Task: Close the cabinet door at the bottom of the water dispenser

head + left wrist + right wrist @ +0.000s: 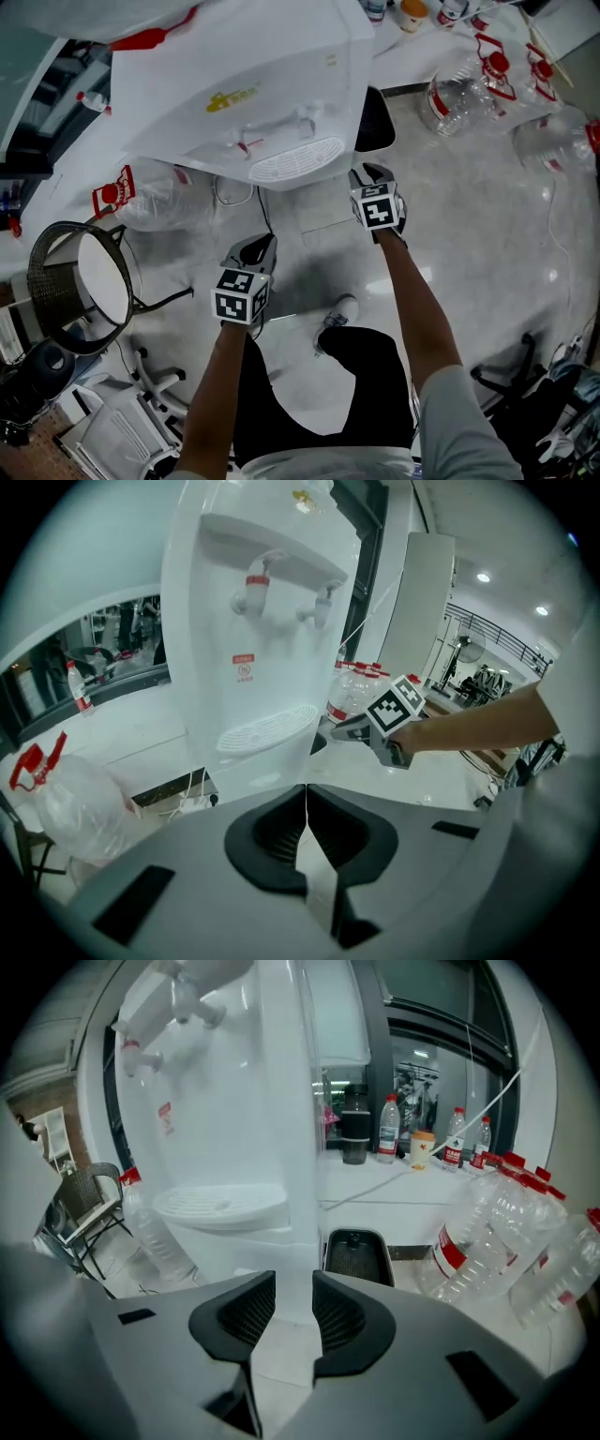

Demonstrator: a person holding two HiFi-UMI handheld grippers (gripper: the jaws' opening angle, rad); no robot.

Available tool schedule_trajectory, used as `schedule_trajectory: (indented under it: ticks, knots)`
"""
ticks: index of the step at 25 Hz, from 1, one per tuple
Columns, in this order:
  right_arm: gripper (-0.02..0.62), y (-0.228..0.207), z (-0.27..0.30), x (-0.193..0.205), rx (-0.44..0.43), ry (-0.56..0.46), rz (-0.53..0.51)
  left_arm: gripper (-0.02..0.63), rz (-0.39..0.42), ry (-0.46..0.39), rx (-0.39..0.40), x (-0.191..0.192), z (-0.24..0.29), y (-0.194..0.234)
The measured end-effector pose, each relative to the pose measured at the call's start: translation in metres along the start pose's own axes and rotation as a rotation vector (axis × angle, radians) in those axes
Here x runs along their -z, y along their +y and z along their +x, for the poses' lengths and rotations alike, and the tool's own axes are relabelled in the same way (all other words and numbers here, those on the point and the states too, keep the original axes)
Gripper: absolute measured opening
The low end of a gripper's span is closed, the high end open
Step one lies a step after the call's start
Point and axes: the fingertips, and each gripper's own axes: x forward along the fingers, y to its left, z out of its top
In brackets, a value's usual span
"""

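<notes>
The white water dispenser (262, 84) stands in front of me, its drip tray (286, 161) facing me. In the head view the tray's overhang hides the cabinet door. In the left gripper view the lower front panel (248, 772) looks flat and flush. My left gripper (254, 246) hangs below the tray, short of the panel, jaws shut with nothing between them (305, 794). My right gripper (371, 174) is at the dispenser's right front corner. It is open and empty (292, 1283), and the corner edge shows beyond the gap. It also shows in the left gripper view (335, 730).
A wire-mesh chair (75, 281) stands at the left, next to a clear bag (155, 202). Several empty plastic water bottles (459, 89) lie at the right. A black tray (354, 1255) sits on the floor right of the dispenser. My shoe (339, 311) is below the grippers.
</notes>
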Motion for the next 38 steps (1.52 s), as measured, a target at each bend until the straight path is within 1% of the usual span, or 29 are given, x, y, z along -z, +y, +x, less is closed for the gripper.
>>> schedule_trajectory:
  ticks: [3, 6, 8, 10, 13, 15, 17, 20, 22, 24, 26, 28, 31, 33, 38]
  knots:
    - [0.149, 0.008, -0.050, -0.013, 0.001, 0.002, 0.010, 0.020, -0.001, -0.012, 0.015, -0.026, -0.029, -0.011]
    - [0.135, 0.017, -0.110, -0.046, 0.017, -0.036, 0.027, 0.020, 0.007, -0.036, 0.028, -0.059, -0.063, -0.018]
    - [0.104, 0.018, -0.155, -0.070, 0.046, -0.063, 0.025, 0.021, 0.023, -0.055, 0.034, -0.082, -0.087, -0.022]
    - [0.068, 0.012, -0.200, -0.098, 0.093, -0.084, 0.008, 0.020, 0.045, -0.087, 0.035, -0.113, -0.111, -0.022]
    - [0.036, 0.006, -0.270, -0.145, 0.148, -0.134, 0.008, 0.021, 0.084, -0.141, 0.026, -0.160, -0.152, -0.020]
    - [0.029, 0.006, -0.317, -0.180, 0.171, -0.174, 0.000, 0.021, 0.115, -0.184, 0.027, -0.191, -0.180, -0.020]
    - [0.029, 0.013, -0.360, -0.216, 0.184, -0.221, -0.021, 0.020, 0.163, -0.229, 0.029, -0.221, -0.208, -0.020]
    - [0.029, 0.032, -0.413, -0.265, 0.193, -0.285, -0.082, 0.020, 0.269, -0.313, 0.031, -0.268, -0.251, -0.018]
    - [0.029, 0.047, -0.442, -0.300, 0.199, -0.323, -0.138, 0.020, 0.345, -0.384, 0.031, -0.304, -0.282, -0.015]
    - [0.029, 0.064, -0.470, -0.335, 0.200, -0.373, -0.168, 0.021, 0.402, -0.446, 0.033, -0.341, -0.315, -0.013]
    - [0.029, 0.082, -0.496, -0.365, 0.202, -0.422, -0.176, 0.020, 0.439, -0.501, 0.037, -0.372, -0.347, -0.012]
    - [0.029, 0.102, -0.519, -0.392, 0.204, -0.467, -0.186, 0.020, 0.449, -0.549, 0.045, -0.397, -0.378, -0.012]
    - [0.029, 0.133, -0.550, -0.426, 0.203, -0.529, -0.216, 0.021, 0.454, -0.601, 0.059, -0.424, -0.420, -0.011]
    - [0.029, 0.151, -0.569, -0.445, 0.205, -0.564, -0.240, 0.020, 0.474, -0.633, 0.058, -0.437, -0.444, -0.011]
    - [0.029, 0.185, -0.604, -0.482, 0.227, -0.617, -0.346, 0.020, 0.516, -0.735, 0.052, -0.464, -0.499, -0.013]
